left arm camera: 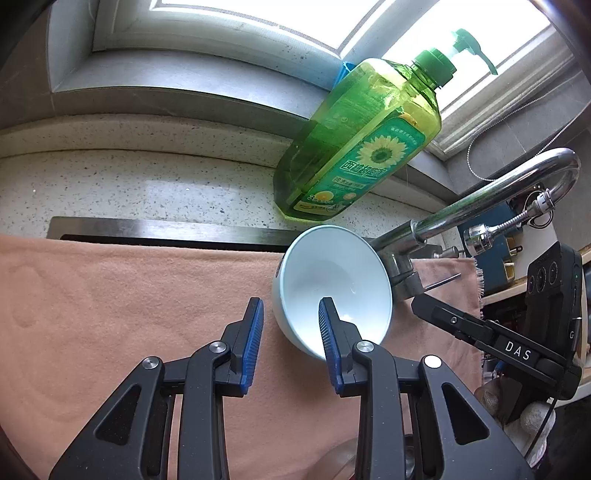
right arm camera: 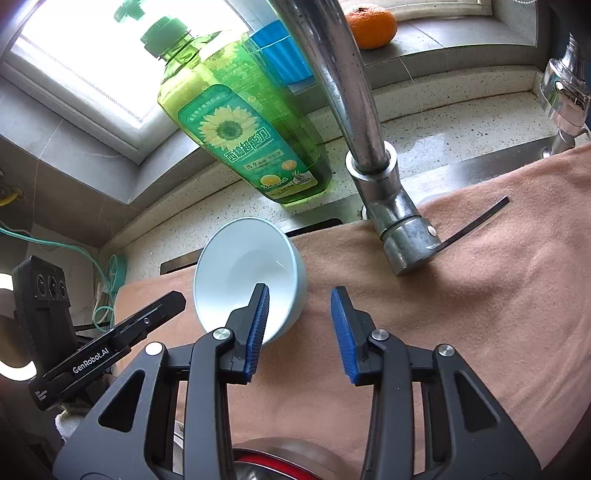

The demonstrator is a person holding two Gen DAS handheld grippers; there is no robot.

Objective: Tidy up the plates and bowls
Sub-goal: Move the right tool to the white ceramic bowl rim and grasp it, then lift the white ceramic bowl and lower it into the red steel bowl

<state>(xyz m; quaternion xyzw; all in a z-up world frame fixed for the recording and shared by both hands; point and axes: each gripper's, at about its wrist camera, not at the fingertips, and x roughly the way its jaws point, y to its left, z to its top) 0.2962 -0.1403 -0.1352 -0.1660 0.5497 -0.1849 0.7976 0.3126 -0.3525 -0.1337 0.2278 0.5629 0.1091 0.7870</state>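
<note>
A pale blue bowl [left arm camera: 332, 273] [right arm camera: 240, 258] with a white inside rests on a peach towel [left arm camera: 110, 314] [right arm camera: 480, 295]. It sits just in front of the tap's base. My left gripper [left arm camera: 290, 302] hovers over the bowl's near left wall. Its blue pads stand apart, one over the inside and one outside, and neither presses the rim. My right gripper [right arm camera: 300, 288] is open over the bowl's near right side, with only towel and the bowl's edge showing between its pads. Each gripper shows at the edge of the other's view.
A chrome tap [left arm camera: 498, 184] [right arm camera: 343, 92] arches over the towel, its lever pointing right. A green dish soap bottle [left arm camera: 362, 136] [right arm camera: 240, 129] stands on the speckled counter behind. An orange [right arm camera: 371, 26] and a blue cup [right arm camera: 280, 51] sit on the sill. A red-rimmed metal dish [right arm camera: 280, 461] lies below my right gripper.
</note>
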